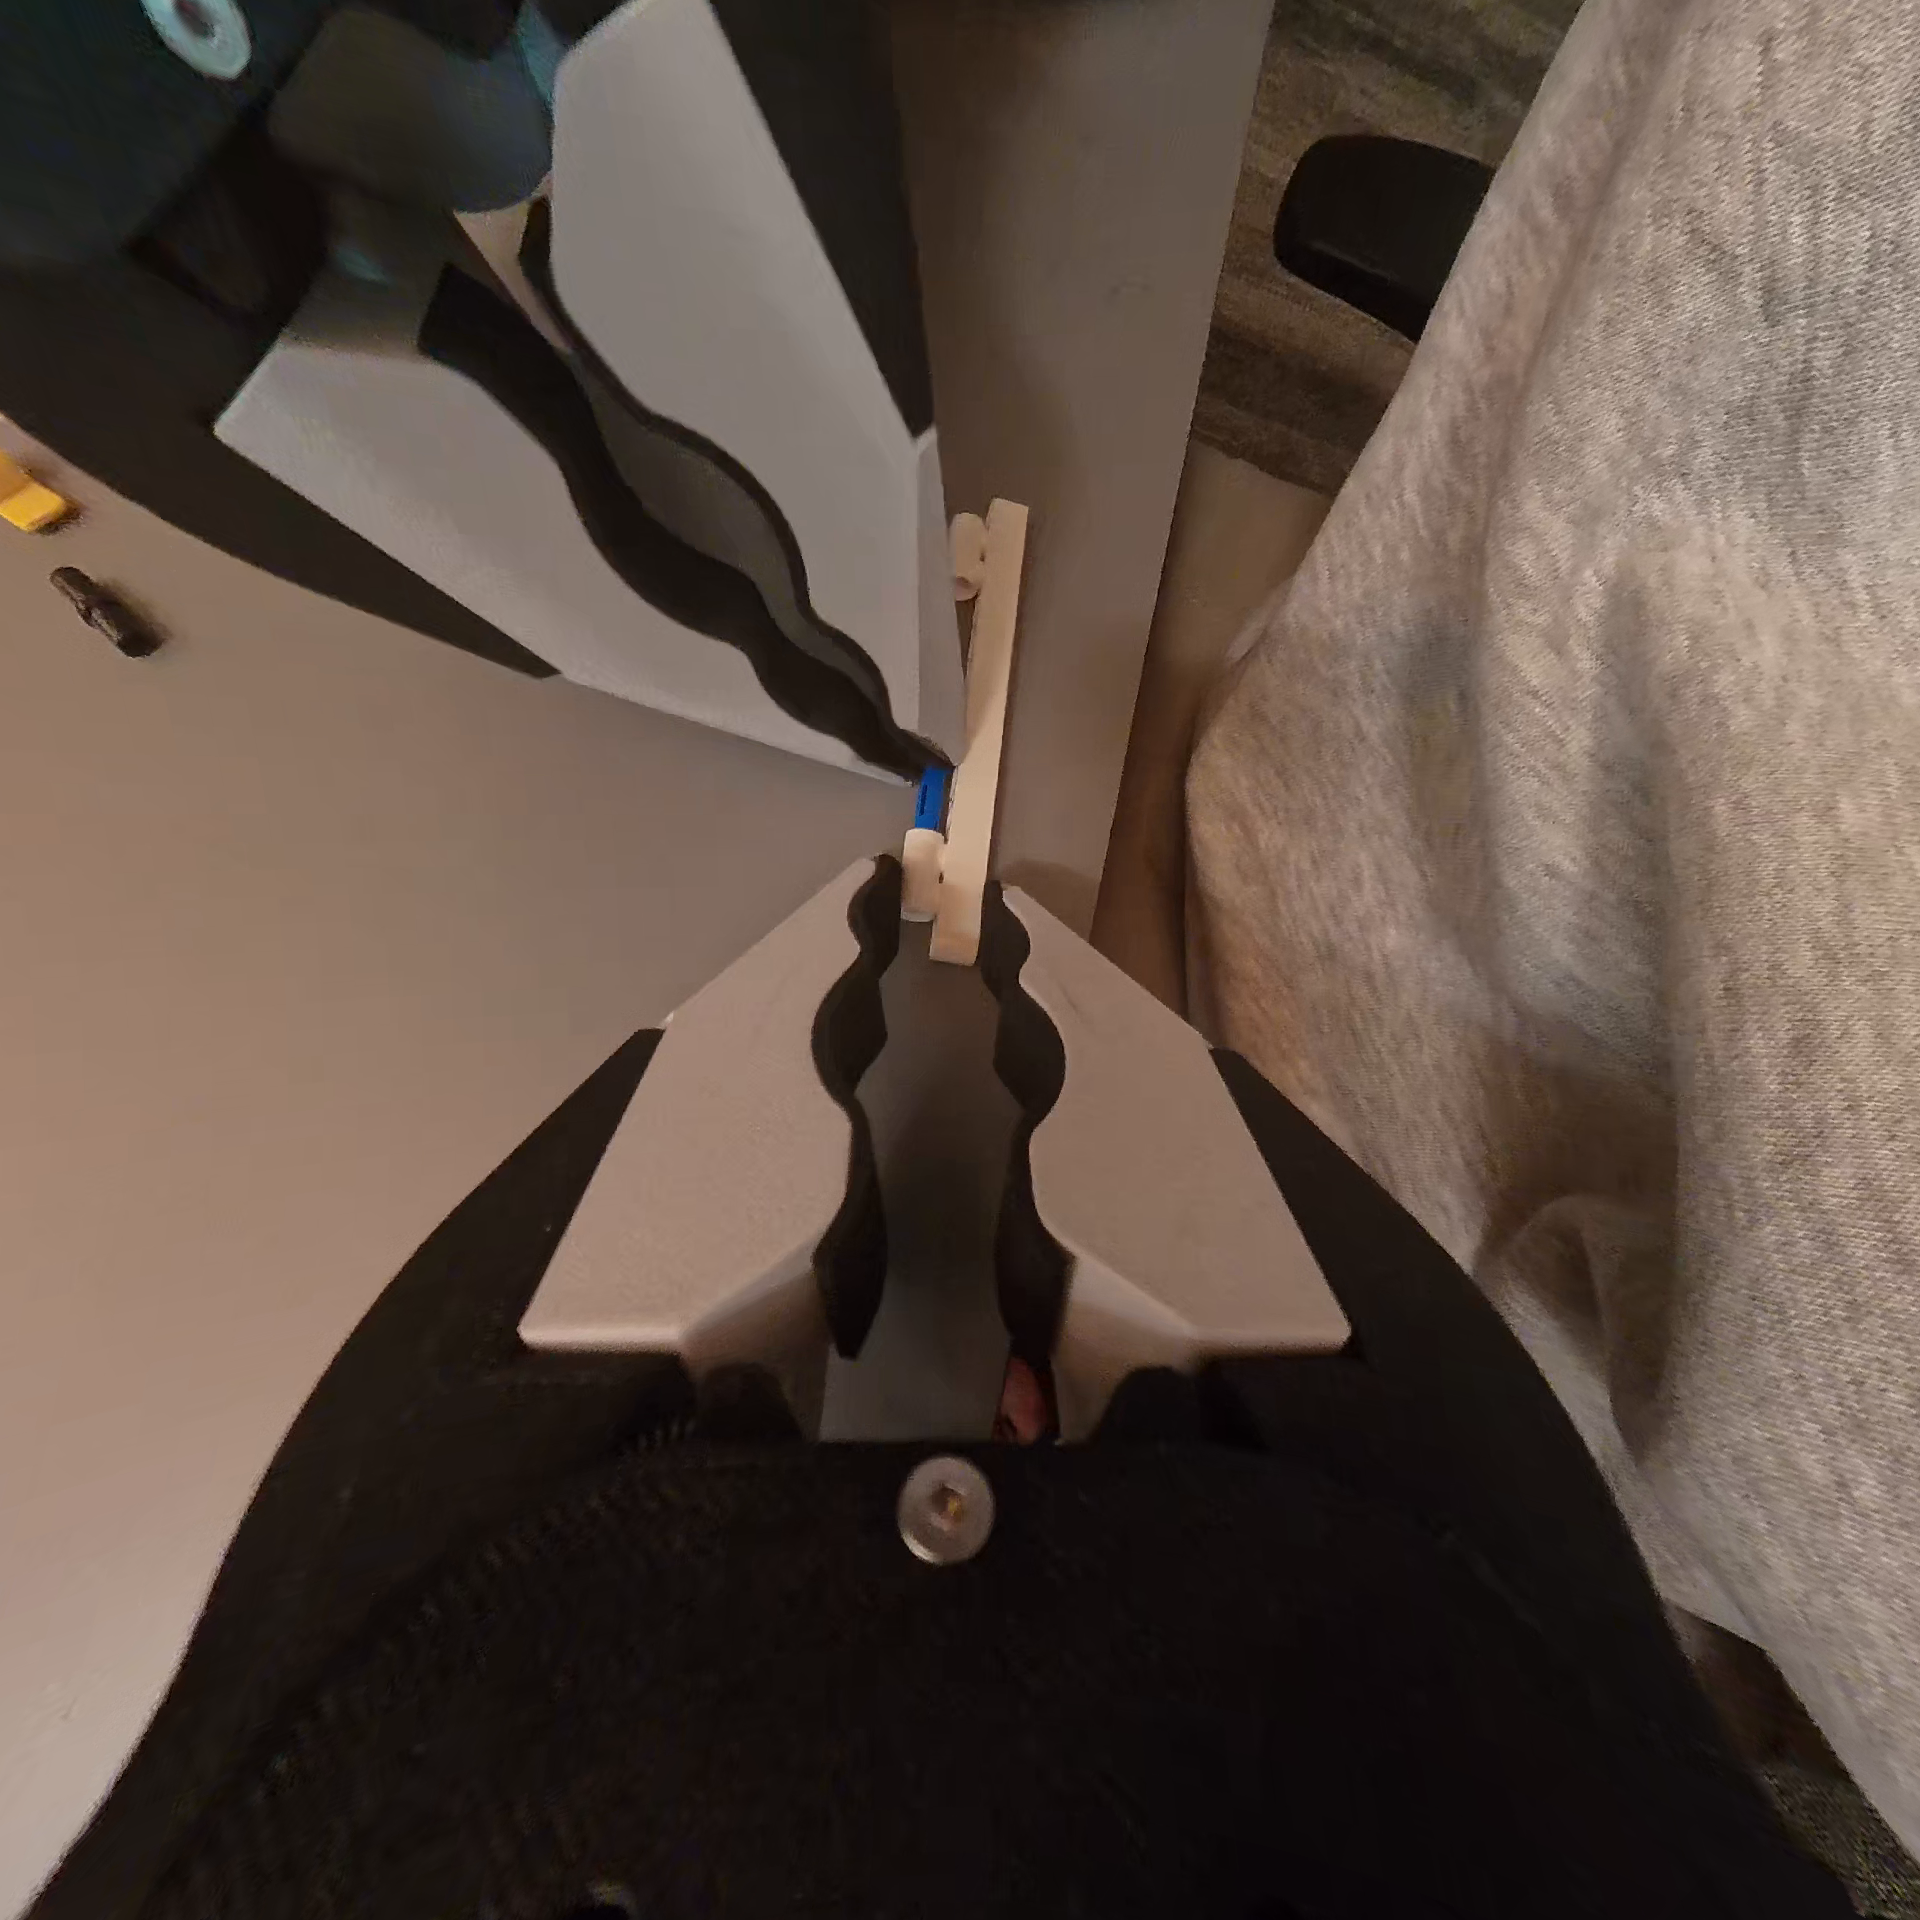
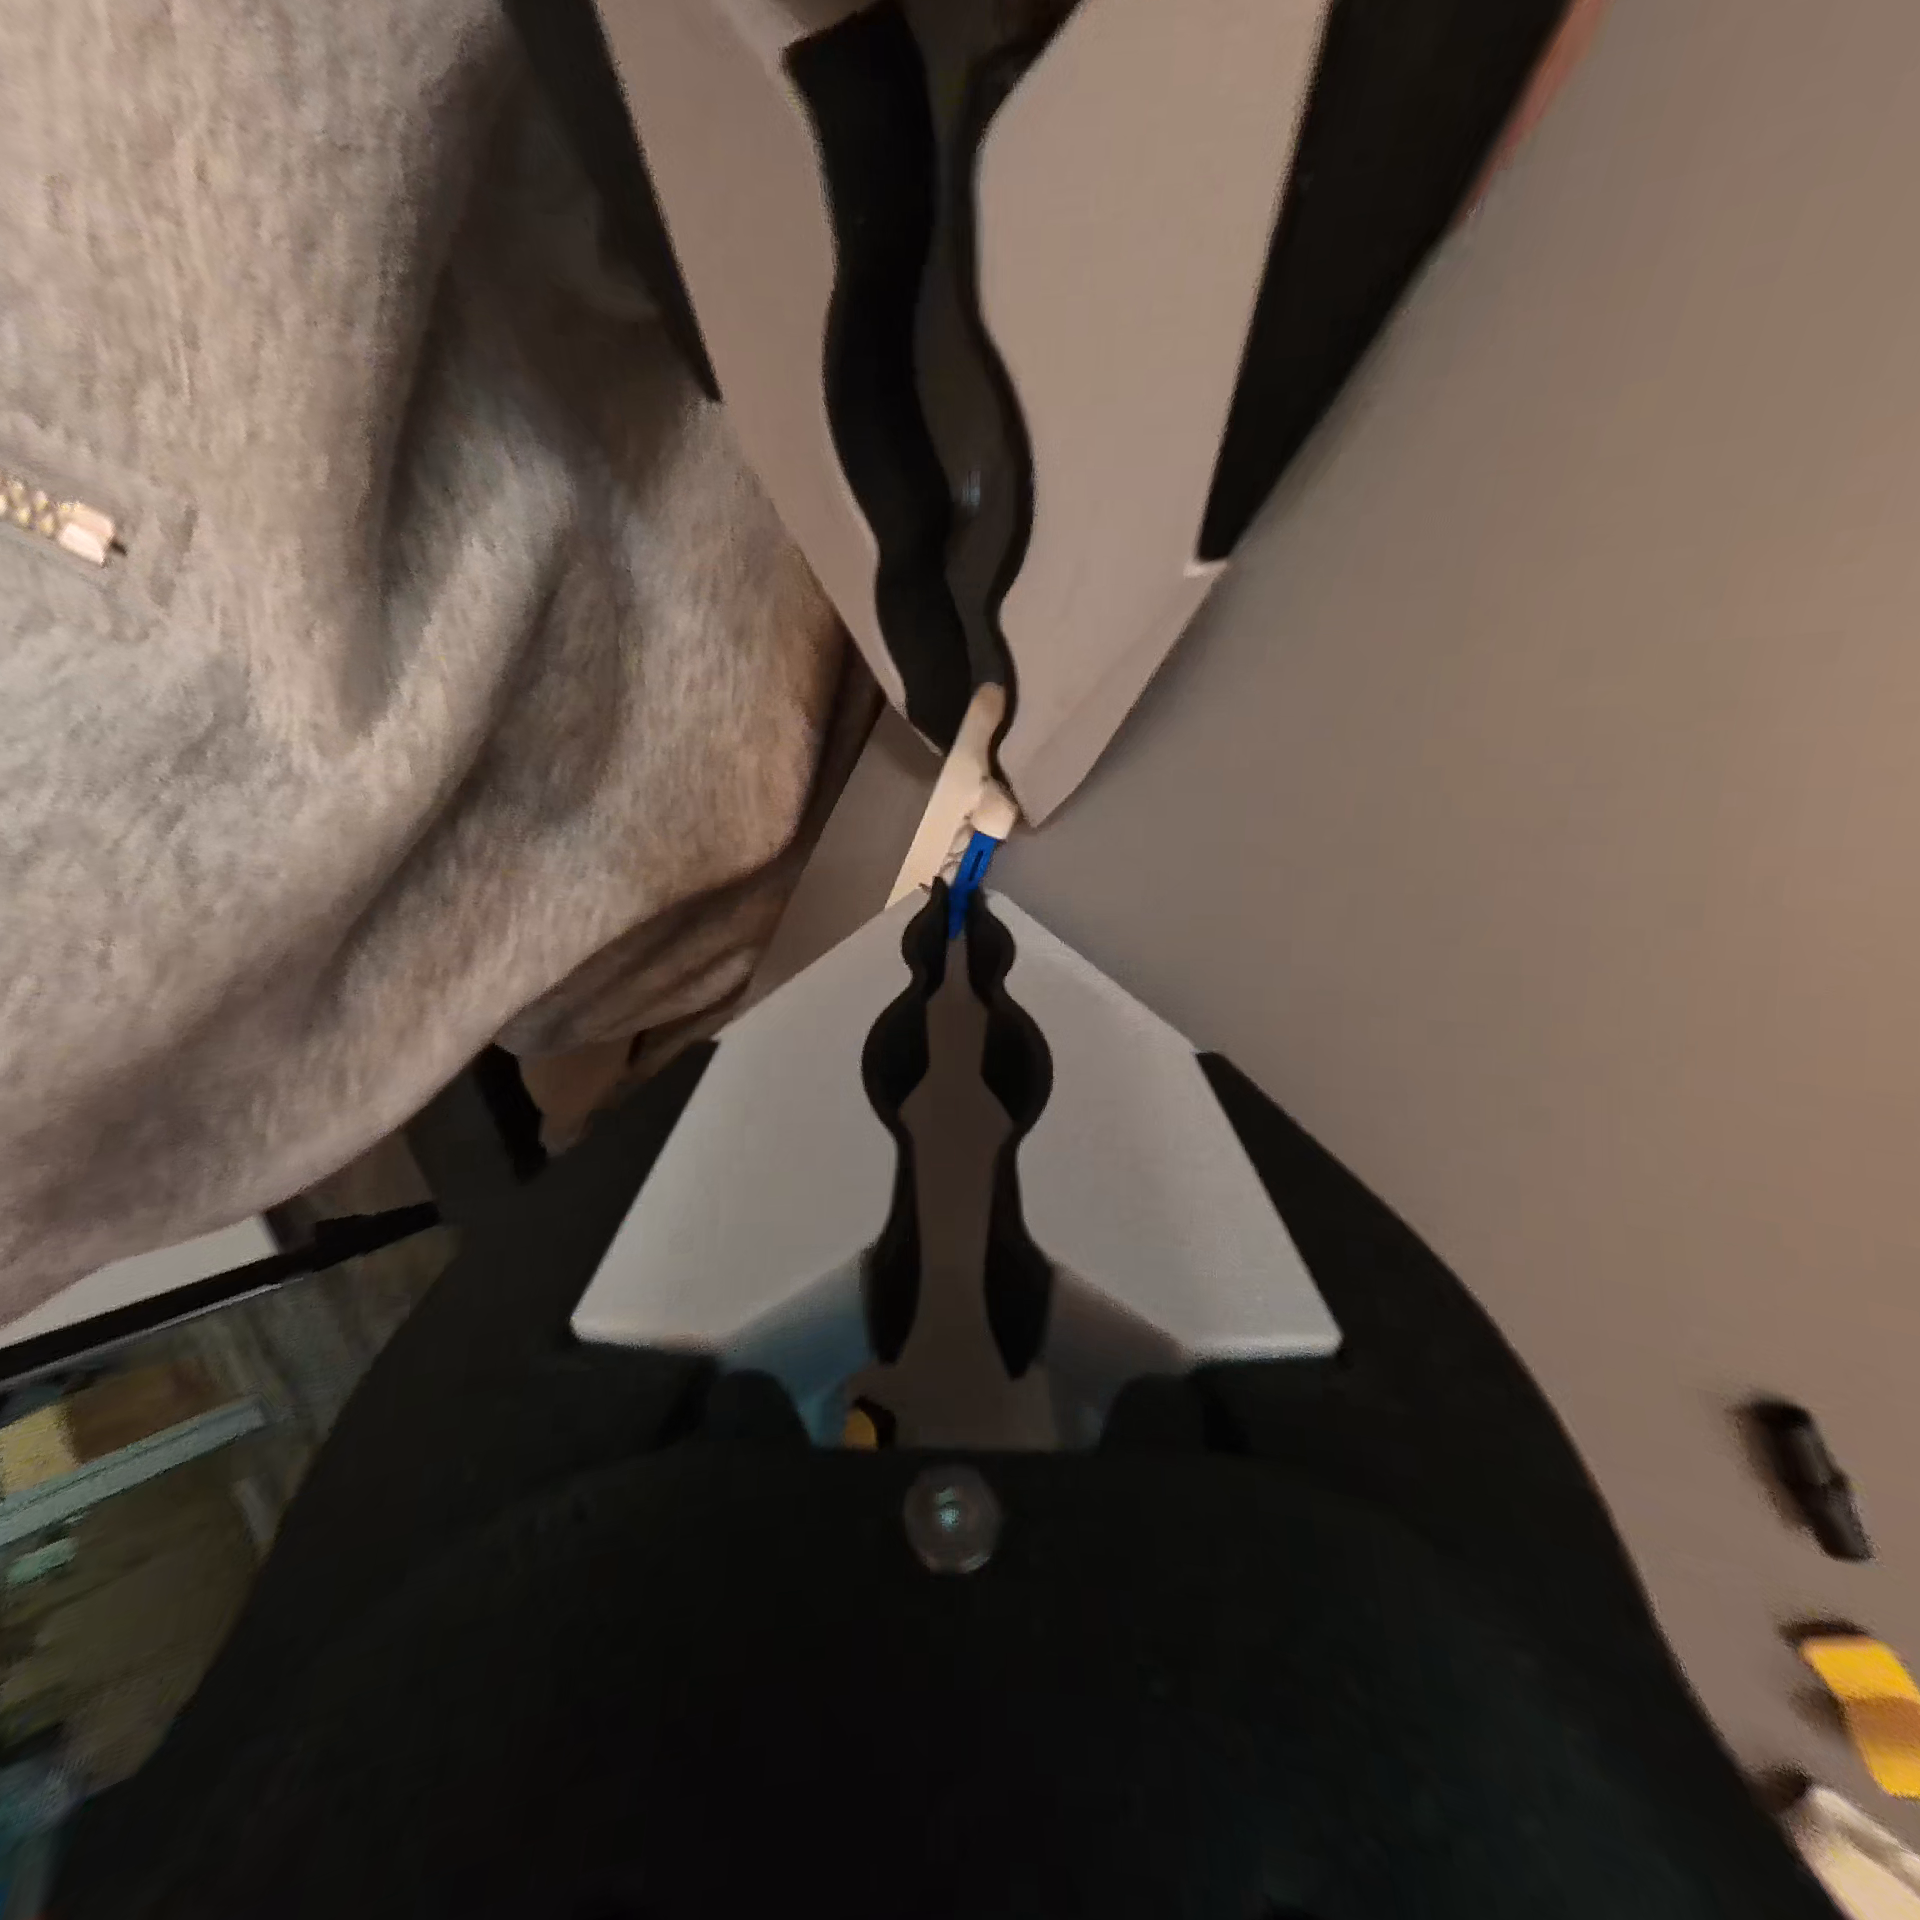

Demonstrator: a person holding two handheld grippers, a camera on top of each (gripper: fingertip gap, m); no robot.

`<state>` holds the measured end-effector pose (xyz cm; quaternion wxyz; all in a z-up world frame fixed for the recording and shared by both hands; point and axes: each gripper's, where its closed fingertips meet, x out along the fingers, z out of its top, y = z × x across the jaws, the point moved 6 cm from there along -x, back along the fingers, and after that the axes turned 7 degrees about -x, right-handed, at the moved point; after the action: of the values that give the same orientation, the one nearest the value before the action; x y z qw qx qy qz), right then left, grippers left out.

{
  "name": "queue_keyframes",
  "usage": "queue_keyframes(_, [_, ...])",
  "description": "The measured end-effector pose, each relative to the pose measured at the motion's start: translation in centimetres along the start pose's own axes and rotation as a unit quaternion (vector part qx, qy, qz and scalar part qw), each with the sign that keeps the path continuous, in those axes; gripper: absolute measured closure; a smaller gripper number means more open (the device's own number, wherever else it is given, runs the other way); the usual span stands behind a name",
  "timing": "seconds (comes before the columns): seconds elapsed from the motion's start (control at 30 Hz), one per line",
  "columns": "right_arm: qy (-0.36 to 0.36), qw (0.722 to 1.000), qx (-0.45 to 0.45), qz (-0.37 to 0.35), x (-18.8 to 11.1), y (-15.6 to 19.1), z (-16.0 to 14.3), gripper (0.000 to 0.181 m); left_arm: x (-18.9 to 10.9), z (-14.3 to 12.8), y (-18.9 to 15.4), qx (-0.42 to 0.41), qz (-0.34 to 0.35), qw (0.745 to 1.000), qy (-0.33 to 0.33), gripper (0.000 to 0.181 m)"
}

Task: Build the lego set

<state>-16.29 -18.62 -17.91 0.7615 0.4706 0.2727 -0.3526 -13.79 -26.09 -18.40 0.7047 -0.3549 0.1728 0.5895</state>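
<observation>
My left gripper point(image 1: 940, 904) is shut on the near end of a long white lego beam point(image 1: 987, 717), held on edge above the table's front edge. A small blue pin point(image 1: 932, 795) sits against the beam's side just beyond my fingertips. My right gripper point(image 2: 961, 914) is shut on that blue pin point(image 2: 968, 868) and holds it at the white beam point(image 2: 940, 821). In the left wrist view the right gripper point(image 1: 914, 764) comes in from the upper left; in the right wrist view the left gripper point(image 2: 997, 738) comes down from the top. Both tips nearly touch.
A person in grey clothing point(image 1: 1558, 831) sits close behind the table edge point(image 1: 1070, 520). On the table lie a small black pin point(image 1: 104, 613) and a yellow piece point(image 1: 31, 504); they also show in the right wrist view as a black piece point(image 2: 1808, 1481) and a yellow piece point(image 2: 1865, 1704). Both grippers' tips are close together, under 4 cm apart.
</observation>
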Motion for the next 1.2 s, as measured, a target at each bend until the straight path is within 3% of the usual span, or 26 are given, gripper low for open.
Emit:
queue_keyframes(0.1, [-0.011,0.998,-0.058,-0.022,-0.1,0.4,0.3,0.181,0.0,0.0,0.0,-0.002,-0.003,1.0,0.0,0.168])
queue_keyframes(0.13, [-0.057,0.994,-0.082,-0.041,-0.6,0.5,1.4,0.181,0.3,0.2,-0.1,-0.002,-0.007,1.0,0.002,0.168])
queue_keyframes(0.2, [-0.036,0.993,-0.103,-0.046,-0.6,0.6,1.7,0.181,0.4,0.2,-0.2,0.007,0.0,1.0,0.002,0.168])
queue_keyframes(0.33, [-0.022,0.992,-0.088,-0.085,-1.2,0.7,1.3,0.181,0.4,0.2,-0.2,0.004,0.001,1.0,0.001,0.167])
queue_keyframes(0.47, [-0.09,0.989,-0.048,-0.107,-3.2,1.1,0.6,0.177,0.4,0.3,-0.1,-0.004,-0.005,1.0,0.002,0.167])
queue_keyframes(0.6, [-0.076,0.991,-0.044,-0.1,-2.3,1.5,-1.3,0.17,0.4,0.3,-0.1,-0.012,-0.012,1.0,0.003,0.168])
queue_keyframes(0.73, [-0.025,0.98,-0.139,-0.138,-1.3,1.9,-1.8,0.17,0.3,0.3,0.0,-0.012,-0.016,1.0,0.004,0.167])
queue_keyframes(0.87, [0.019,0.945,-0.262,-0.195,-0.6,2.1,-1.8,0.168,0.3,0.3,0.1,-0.02,-0.029,0.999,0.009,0.168])
queue_keyframes(1.0, [0.01,0.941,-0.293,-0.171,0.1,2.8,-1.9,0.164,0.2,0.3,0.2,-0.031,-0.039,0.999,0.01,0.168])
queue_keyframes(1.2, [0.005,0.918,-0.342,-0.199,0.5,3.1,-1.4,0.171,0.3,0.4,0.3,-0.035,-0.041,0.999,0.01,0.168])
